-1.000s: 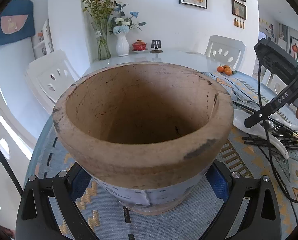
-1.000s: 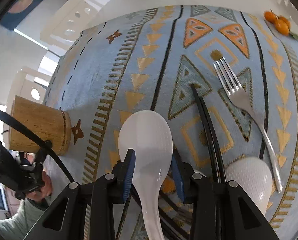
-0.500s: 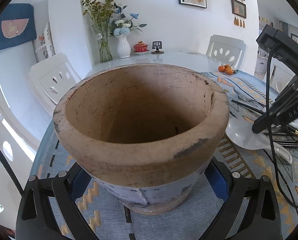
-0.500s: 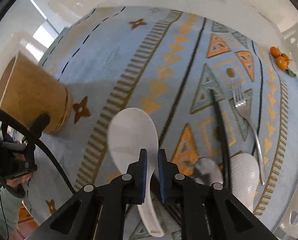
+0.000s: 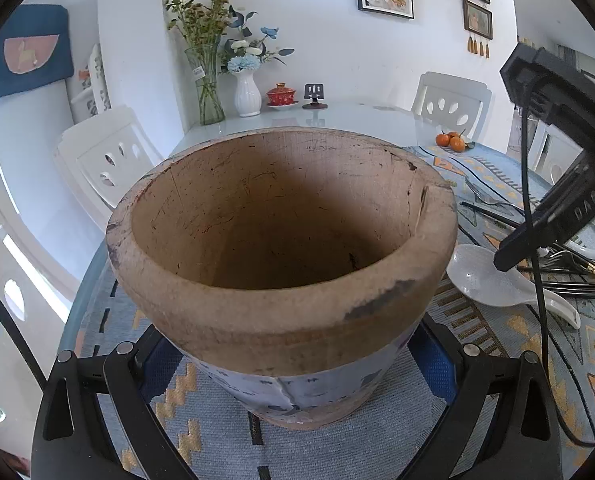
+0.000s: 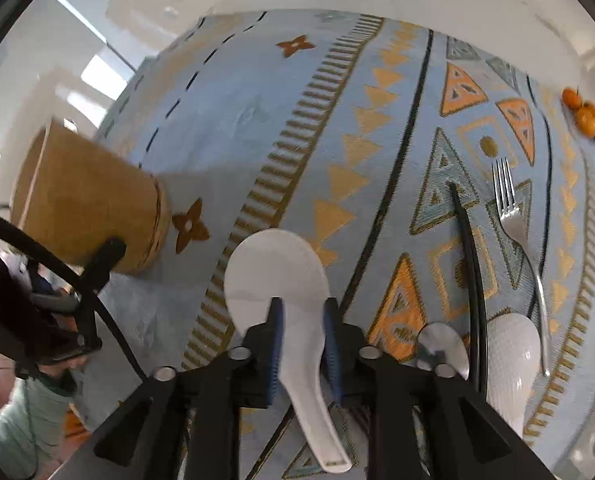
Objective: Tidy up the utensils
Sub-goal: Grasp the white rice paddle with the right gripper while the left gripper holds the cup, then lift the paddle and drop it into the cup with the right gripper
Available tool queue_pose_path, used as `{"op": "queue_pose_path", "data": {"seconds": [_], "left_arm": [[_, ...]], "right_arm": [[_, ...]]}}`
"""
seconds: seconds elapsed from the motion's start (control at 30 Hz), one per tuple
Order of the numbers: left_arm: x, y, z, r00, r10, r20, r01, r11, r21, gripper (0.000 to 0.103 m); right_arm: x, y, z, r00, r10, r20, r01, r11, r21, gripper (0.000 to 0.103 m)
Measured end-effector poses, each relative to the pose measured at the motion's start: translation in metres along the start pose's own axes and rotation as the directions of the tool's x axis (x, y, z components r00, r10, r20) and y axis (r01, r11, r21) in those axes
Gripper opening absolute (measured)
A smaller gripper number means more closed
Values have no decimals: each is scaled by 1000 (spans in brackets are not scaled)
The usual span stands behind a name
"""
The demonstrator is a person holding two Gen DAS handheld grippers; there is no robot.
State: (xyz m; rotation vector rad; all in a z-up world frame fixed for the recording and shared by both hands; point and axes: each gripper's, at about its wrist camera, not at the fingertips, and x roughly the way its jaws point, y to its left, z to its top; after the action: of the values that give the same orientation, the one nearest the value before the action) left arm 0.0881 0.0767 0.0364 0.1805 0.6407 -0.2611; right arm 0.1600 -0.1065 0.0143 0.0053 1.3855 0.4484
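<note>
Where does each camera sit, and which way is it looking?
Left wrist: on the left gripper, facing across the table; its fingers clasp the wooden holder.
Right wrist: on the right gripper, looking steeply down; its jaws, just opening, straddle the white spoon; a sleeve shows.
Shared: wooden holder, white spoon, fork, tangerines, each other's gripper.

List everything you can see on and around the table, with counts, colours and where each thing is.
wooden holder: one, brown, between the left pads
white spoon: two, one between the right pads, the other further right on the cloth
fork: one, silver, right side of the cloth
chopsticks: black, left of the fork; count unclear
tablecloth: one, blue and orange
oranges: small cluster, far edge
vases: two, back of the table
left hand-held gripper: black, around the holder
right hand-held gripper: black, jaws astride the spoon
</note>
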Motion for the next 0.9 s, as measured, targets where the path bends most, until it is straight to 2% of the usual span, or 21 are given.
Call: {"op": "queue_pose_path", "data": {"seconds": [0.03, 0.1, 0.2, 0.27, 0.3, 0.4, 0.47, 0.5, 0.53, 0.6, 0.63, 0.73, 0.8, 0.9], "left_arm": [[0, 0, 0, 1000, 1, 0, -1, 1000, 0, 99], [0, 0, 0, 1000, 0, 0, 0, 1000, 0, 99], [0, 0, 0, 1000, 0, 0, 0, 1000, -1, 99], [-1, 0, 0, 1000, 0, 0, 0, 1000, -1, 99], [-1, 0, 0, 1000, 0, 0, 0, 1000, -1, 99], [-1, 0, 0, 1000, 1, -1, -1, 1000, 1, 99], [-1, 0, 0, 1000, 1, -1, -1, 1000, 0, 99], [-1, 0, 0, 1000, 1, -1, -1, 1000, 0, 99], [-1, 0, 0, 1000, 2, 0, -2, 1000, 1, 99], [-1, 0, -1, 1000, 2, 0, -2, 1000, 1, 99], [-1, 0, -1, 1000, 2, 0, -2, 1000, 1, 99], [0, 0, -1, 1000, 2, 0, -2, 1000, 1, 99], [0, 0, -1, 1000, 2, 0, -2, 1000, 1, 99], [0, 0, -1, 1000, 2, 0, -2, 1000, 1, 99]], "right_arm": [[1, -8, 1, 999, 40, -3, -40, 999, 17, 34], [4, -20, 3, 996, 90, 0, -89, 995, 39, 40], [8, -29, 3, 988, 155, -9, -155, 987, 49, 41], [14, -24, 0, 971, 237, -32, -236, 971, 34, 42], [17, -18, -1, 967, 251, -39, -251, 968, 15, 43], [21, 3, -1, 974, 224, -36, -226, 972, -58, 60], [23, 20, -2, 989, 144, -30, -147, 981, -127, 61], [25, 28, -4, 995, 98, -25, -101, 982, -160, 58], [26, 41, -8, 1000, 12, -9, -13, 978, -210, 49], [29, 63, -14, 992, -119, 30, 123, 948, -295, 36], [28, 69, -15, 991, -130, 42, 136, 942, -306, 27], [21, 84, -19, 984, -161, 75, 177, 932, -316, 12], [16, 93, -24, 980, -181, 85, 198, 928, -315, 7], [15, 102, -30, 977, -204, 58, 212, 922, -323, 6]]}}
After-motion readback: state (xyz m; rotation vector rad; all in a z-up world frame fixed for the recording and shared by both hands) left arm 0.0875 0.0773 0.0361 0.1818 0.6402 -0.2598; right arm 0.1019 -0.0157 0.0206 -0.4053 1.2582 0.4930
